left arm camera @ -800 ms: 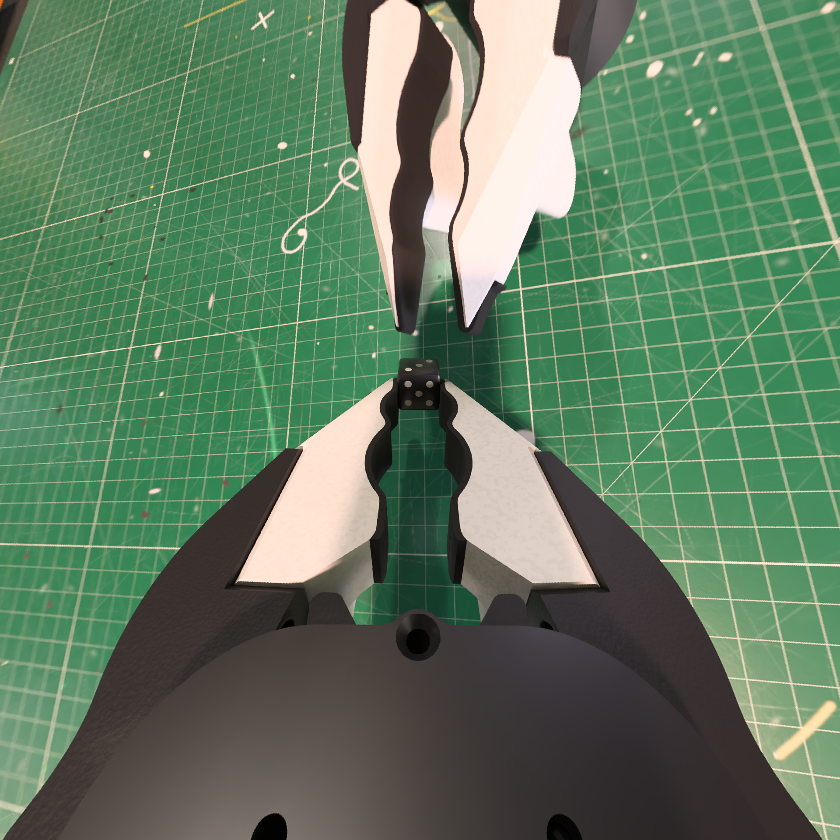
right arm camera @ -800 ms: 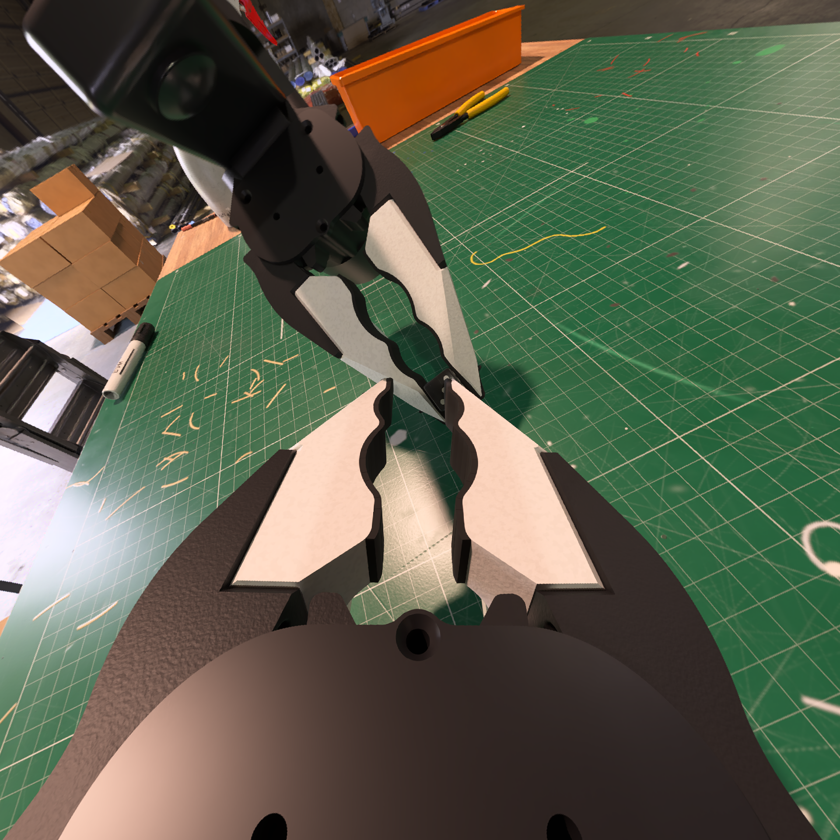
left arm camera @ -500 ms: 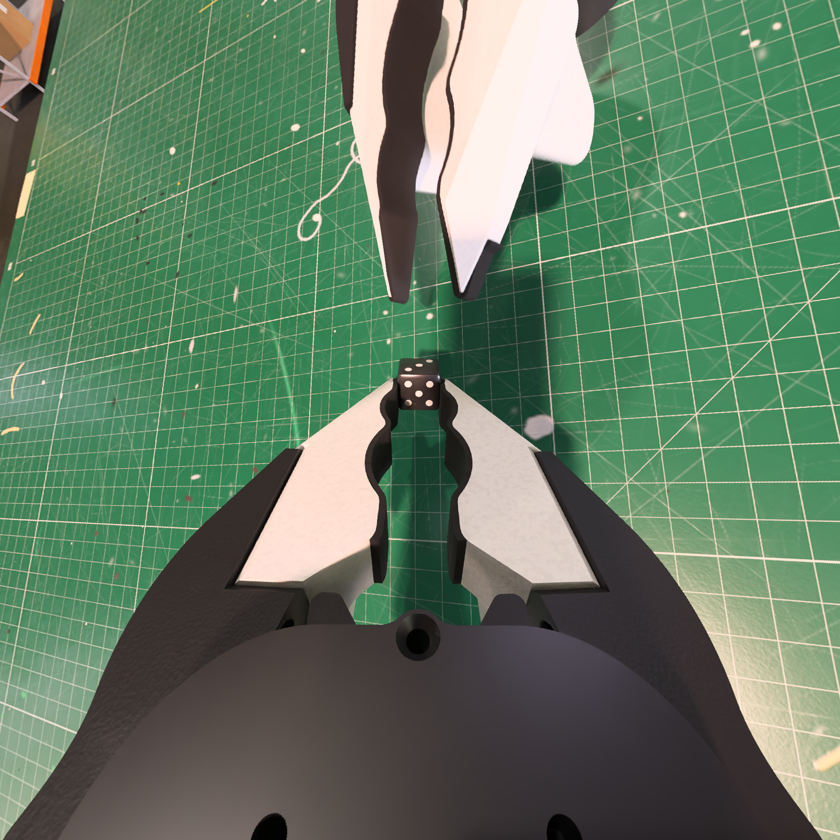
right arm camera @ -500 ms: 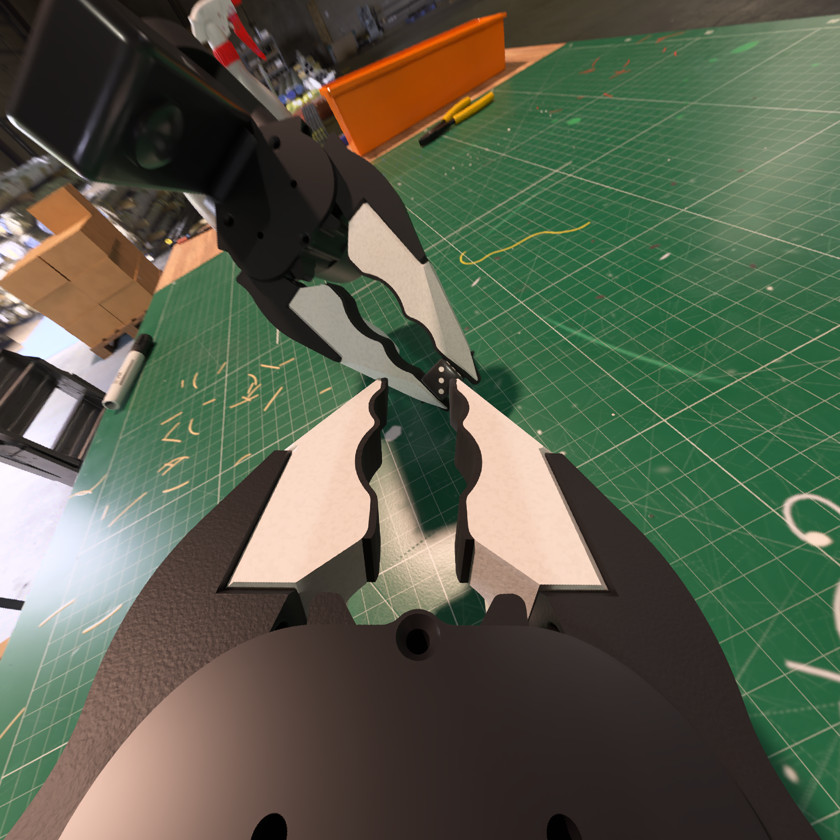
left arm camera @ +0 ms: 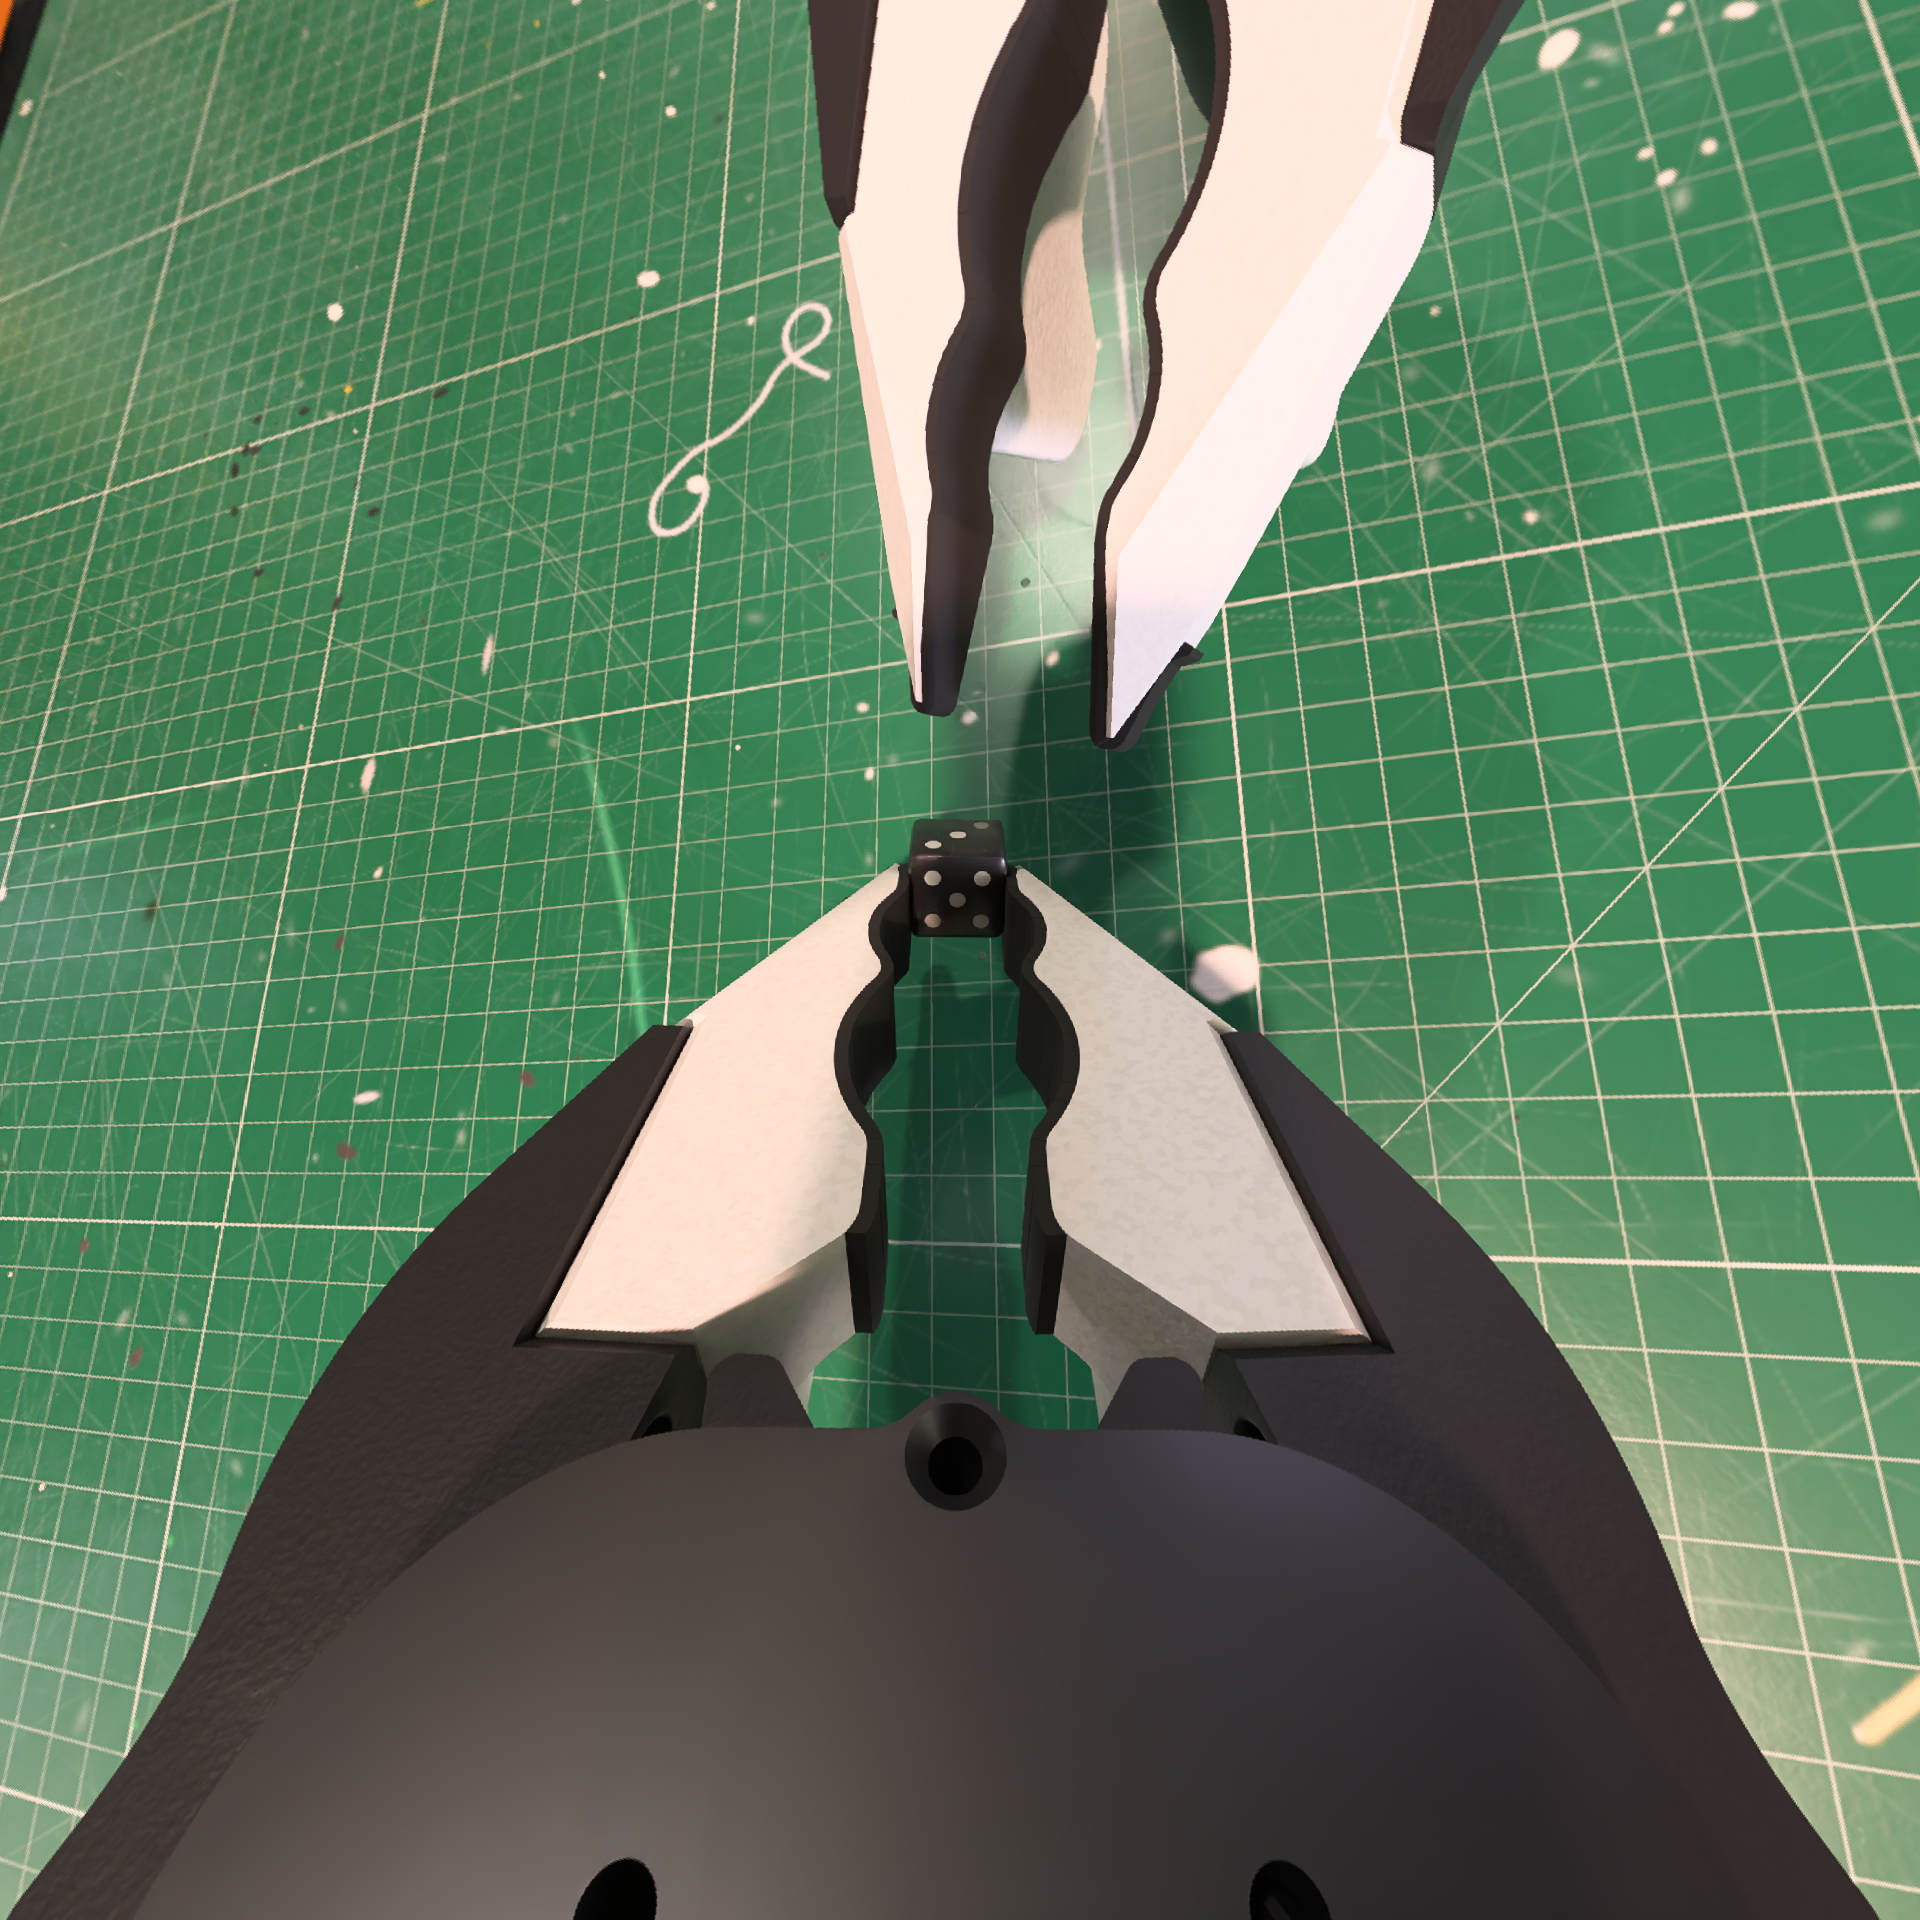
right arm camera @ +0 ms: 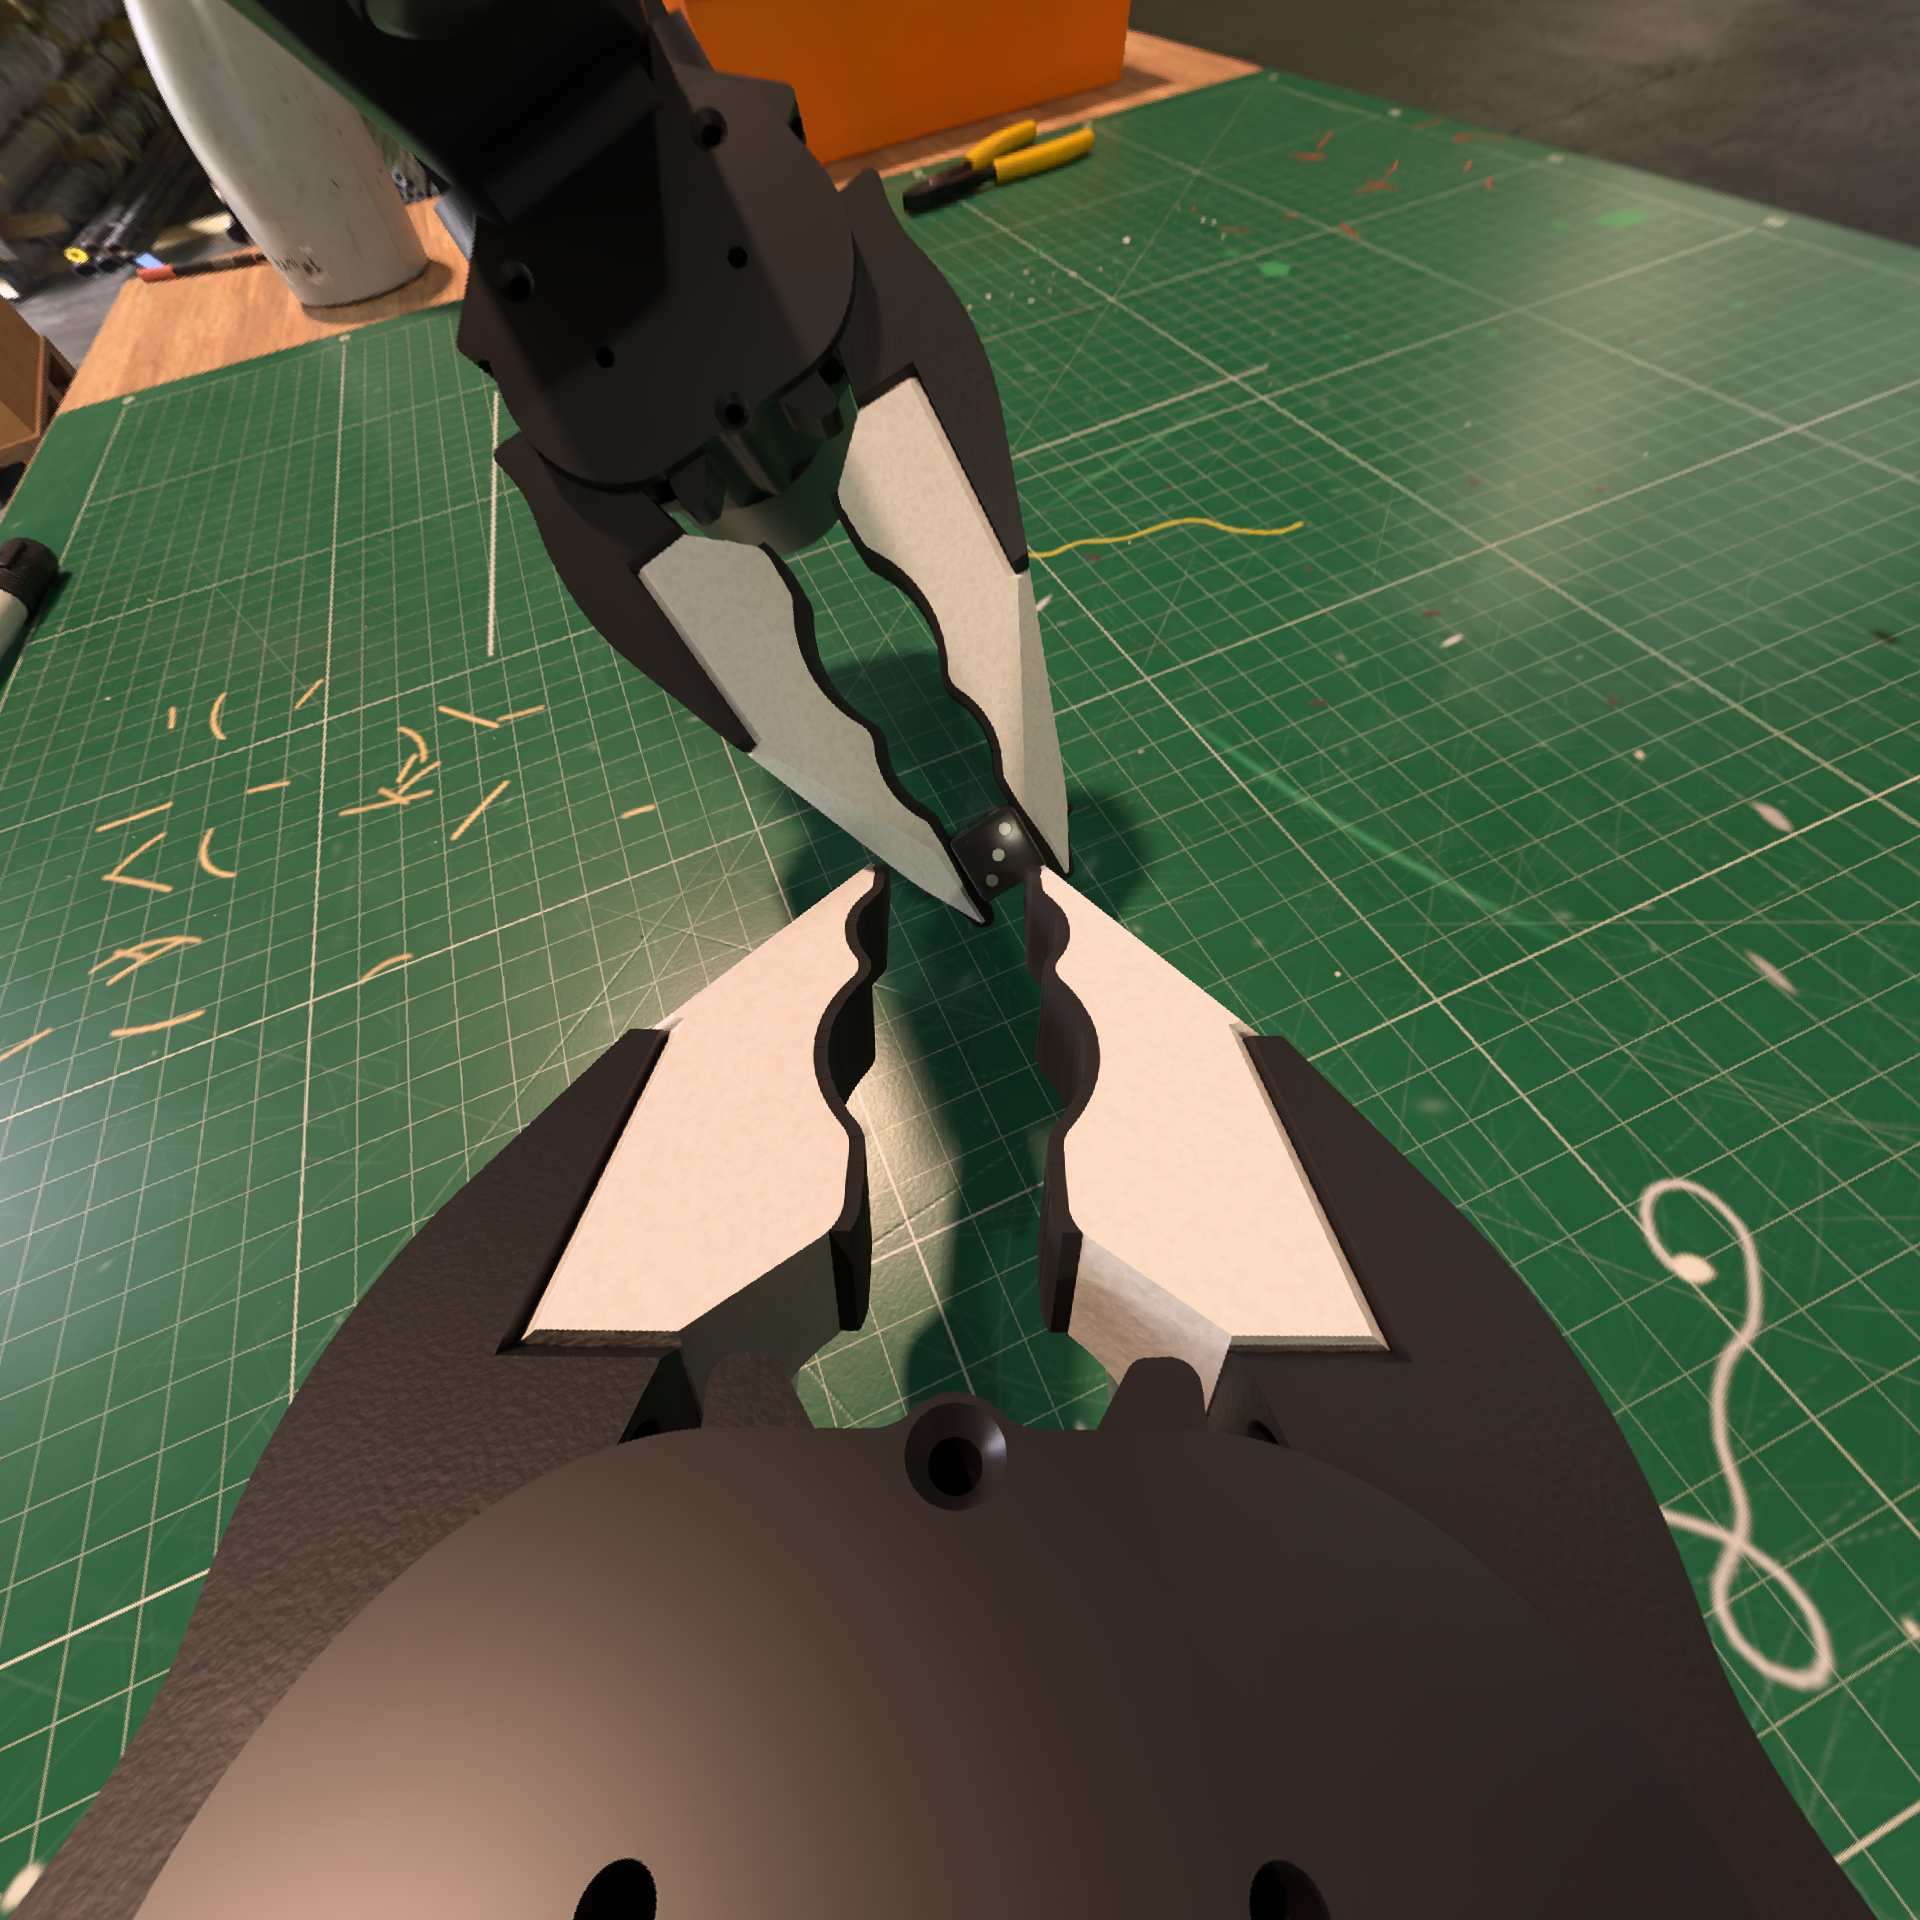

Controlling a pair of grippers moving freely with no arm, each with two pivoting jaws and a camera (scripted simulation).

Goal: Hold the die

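A small black die (left arm camera: 956, 881) with white pips is pinched between the tips of my left gripper (left arm camera: 956, 894), which is shut on it above the green cutting mat (left arm camera: 312, 935). The right wrist view shows the same die (right arm camera: 995, 850) in the left gripper's tips, just beyond my right gripper (right arm camera: 956, 883). My right gripper is open and empty; its fingertips stand either side of the die's near end, not touching it. In the left wrist view the right gripper (left arm camera: 1023, 717) faces mine, tips a short way from the die.
An orange bin (right arm camera: 914, 62) and yellow-handled pliers (right arm camera: 1003, 156) lie at the mat's far edge. A white cylinder (right arm camera: 301, 197) stands on the wooden bench at far left. A marker (right arm camera: 21, 603) lies at the left edge. Orange shavings (right arm camera: 312, 821) and yellow wire (right arm camera: 1164, 535) litter the mat.
My right gripper has opened wider and swung round to face the left gripper more squarely. The left gripper keeps its hold on the die.
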